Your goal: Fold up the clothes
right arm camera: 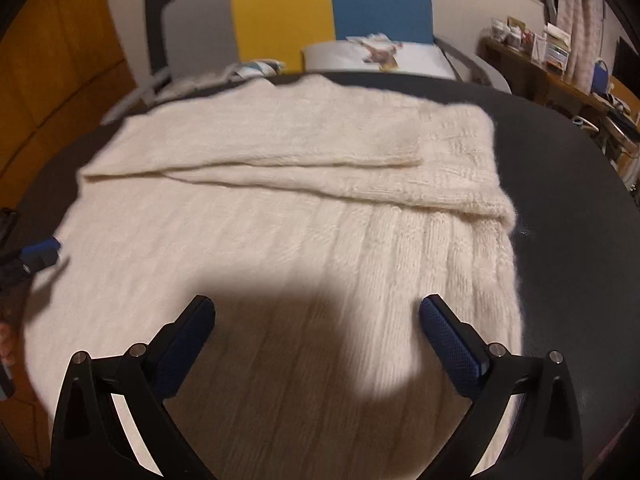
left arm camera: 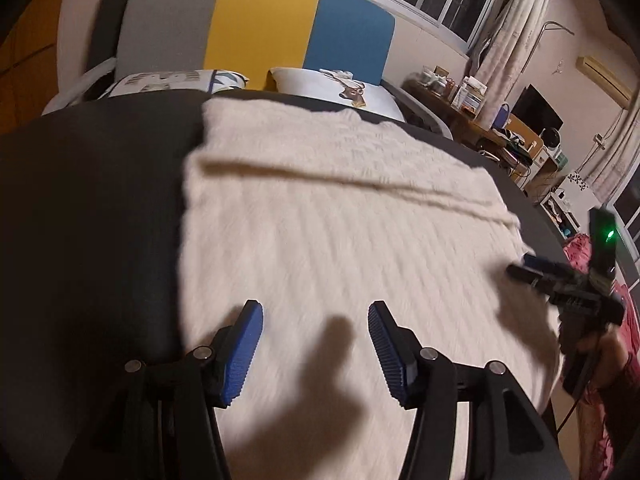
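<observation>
A cream ribbed knit sweater (left arm camera: 340,216) (right arm camera: 280,232) lies spread flat on a dark bed cover (left arm camera: 88,208) (right arm camera: 568,184). Its sleeves are folded across the far part of the body, making a layered band (right arm camera: 304,160). My left gripper (left arm camera: 316,316) hovers over the sweater's near part, jaws apart, nothing between the blue pads. My right gripper (right arm camera: 316,312) stands wide open over the near part as well, with only knit fabric below it. The right gripper (left arm camera: 560,284) also shows at the right edge of the left wrist view, and the left gripper's blue fingertip (right arm camera: 42,250) at the left edge of the right wrist view.
At the head of the bed stand a grey, yellow and blue headboard (left arm camera: 260,28) and two pillows (left arm camera: 344,88) (left arm camera: 176,80). A cluttered wooden desk (left arm camera: 480,116) runs along the right wall under a window. A person's hand and pink sleeve (left arm camera: 616,360) hold the right gripper.
</observation>
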The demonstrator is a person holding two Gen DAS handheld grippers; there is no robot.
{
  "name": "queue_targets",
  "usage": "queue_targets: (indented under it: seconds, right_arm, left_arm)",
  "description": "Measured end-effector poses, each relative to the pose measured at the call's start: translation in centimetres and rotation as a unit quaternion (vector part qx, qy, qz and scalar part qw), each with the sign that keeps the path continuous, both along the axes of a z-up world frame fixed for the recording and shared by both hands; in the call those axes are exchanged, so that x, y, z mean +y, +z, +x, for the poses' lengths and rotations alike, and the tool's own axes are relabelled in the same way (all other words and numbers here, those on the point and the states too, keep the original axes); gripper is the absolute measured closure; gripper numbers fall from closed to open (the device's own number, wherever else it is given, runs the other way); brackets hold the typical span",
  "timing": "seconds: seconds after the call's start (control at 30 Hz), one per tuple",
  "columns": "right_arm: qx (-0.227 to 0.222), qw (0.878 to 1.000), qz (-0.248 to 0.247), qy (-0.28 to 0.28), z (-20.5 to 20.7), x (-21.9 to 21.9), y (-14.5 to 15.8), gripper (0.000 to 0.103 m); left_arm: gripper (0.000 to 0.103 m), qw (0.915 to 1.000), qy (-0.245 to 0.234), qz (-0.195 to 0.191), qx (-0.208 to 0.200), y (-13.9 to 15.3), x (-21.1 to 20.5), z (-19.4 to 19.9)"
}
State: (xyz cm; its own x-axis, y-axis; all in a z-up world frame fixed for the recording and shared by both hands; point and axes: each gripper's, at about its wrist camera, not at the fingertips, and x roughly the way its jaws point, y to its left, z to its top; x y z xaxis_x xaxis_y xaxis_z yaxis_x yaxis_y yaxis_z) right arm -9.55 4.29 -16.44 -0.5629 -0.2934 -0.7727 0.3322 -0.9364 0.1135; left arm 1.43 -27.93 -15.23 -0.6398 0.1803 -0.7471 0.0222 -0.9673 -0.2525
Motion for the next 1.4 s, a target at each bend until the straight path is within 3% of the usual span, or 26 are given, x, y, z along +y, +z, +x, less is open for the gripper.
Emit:
queue_targets:
  seconds: [0.1, 0.23, 0.37, 0.53, 0.6, 0.73, 0.87, 0.97, 1.07, 1.2, 1.3, 1.4]
  right_arm:
    - [0.018, 1.000, -0.009, -0.004, 2.4, 0.4, 0.3, 0.000]
    - [0.030, 0.999, 0.024, 0.004, 4.8, 0.4, -1.2, 0.000]
    - [0.038, 0.999, 0.016, 0.002, 4.9, 0.8, -1.8, 0.000]
    - [-0.001, 1.000, 0.027, 0.001, 5.2, 0.6, -0.5, 0.000]
    - [0.012, 1.000, 0.019, 0.002, 6.5, 0.9, -0.1, 0.000]
    - [0.020, 1.000, 0.017, -0.005, 8.8, 1.5, -1.0, 0.000]
    - [0.058, 0.998, 0.023, -0.009, 10.0, 1.4, -1.8, 0.000]
    - [0.047, 0.999, 0.023, -0.011, 9.8, 1.3, -1.5, 0.000]
    - [0.050, 0.999, -0.008, -0.020, 10.1, 2.0, -0.2, 0.000]
    - [0.041, 0.999, 0.000, -0.027, 10.7, 2.3, -1.4, 0.000]
    - [0.067, 0.997, 0.010, -0.020, 11.5, 2.0, -1.8, 0.000]
    - [0.029, 0.999, -0.029, 0.001, 10.9, 3.2, -0.9, 0.000]
  left_arm:
    - [0.047, 0.9992, 0.003, -0.034, 0.020, -0.6, 1.1, 2.5]
    - [0.044, 0.9964, 0.017, -0.068, 0.049, -1.3, 2.3, 4.2]
    - [0.044, 0.9979, 0.028, -0.042, 0.041, -0.3, 1.8, 4.2]
    - [0.044, 0.9987, 0.003, 0.000, 0.051, 0.8, 2.2, 6.6]
    - [0.044, 0.9989, -0.004, -0.015, 0.043, 0.0, 2.9, 7.5]
    - [0.044, 0.9969, -0.003, -0.036, 0.070, -0.8, 3.4, 8.7]
    - [0.044, 0.9973, 0.016, -0.032, 0.065, -0.3, 3.6, 8.5]
    - [0.044, 0.9967, 0.029, -0.013, 0.075, 0.6, 3.3, 8.6]
    - [0.044, 0.9970, 0.031, -0.049, 0.051, -0.6, 3.7, 8.1]
    - [0.042, 0.9945, 0.020, -0.077, 0.067, -1.0, 4.5, 8.6]
    - [0.042, 0.9971, 0.024, -0.040, 0.060, -0.5, 3.5, 8.7]
    - [0.042, 0.9980, 0.024, 0.025, 0.052, 0.4, 1.8, 9.6]
